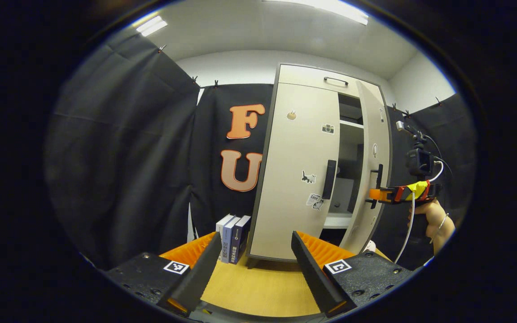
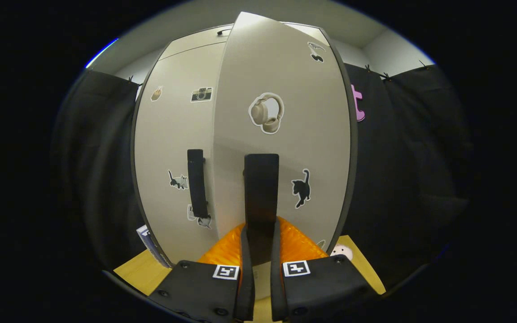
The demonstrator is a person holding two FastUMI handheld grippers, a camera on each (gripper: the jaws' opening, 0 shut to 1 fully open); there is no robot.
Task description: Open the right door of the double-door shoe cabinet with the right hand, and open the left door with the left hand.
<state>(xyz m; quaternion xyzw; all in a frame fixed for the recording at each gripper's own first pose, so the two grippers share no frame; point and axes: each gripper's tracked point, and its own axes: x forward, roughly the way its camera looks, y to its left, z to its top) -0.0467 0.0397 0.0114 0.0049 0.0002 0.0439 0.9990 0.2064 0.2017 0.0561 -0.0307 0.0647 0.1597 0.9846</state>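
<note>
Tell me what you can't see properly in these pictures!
- Inside the cabinet, left gripper view: the half-open right door covers most shelves; the rest is dark.
- Books, left gripper view: cover writing too small.
- Small pale round thing on the table, right gripper view: half hidden behind the right hand-held gripper.
- Right door handle, right gripper view: lower end hidden between the fingers.

The left gripper [image 1: 254, 264] has black textured bodies with screws and square black-and-white markers. The right gripper [image 1: 372, 194] carries a black camera [image 1: 418, 161], white cable [image 1: 409, 229] and yellow tape [image 1: 416, 189]; the hand [image 1: 433, 222] wears a thin bracelet [image 1: 442, 222].
</note>
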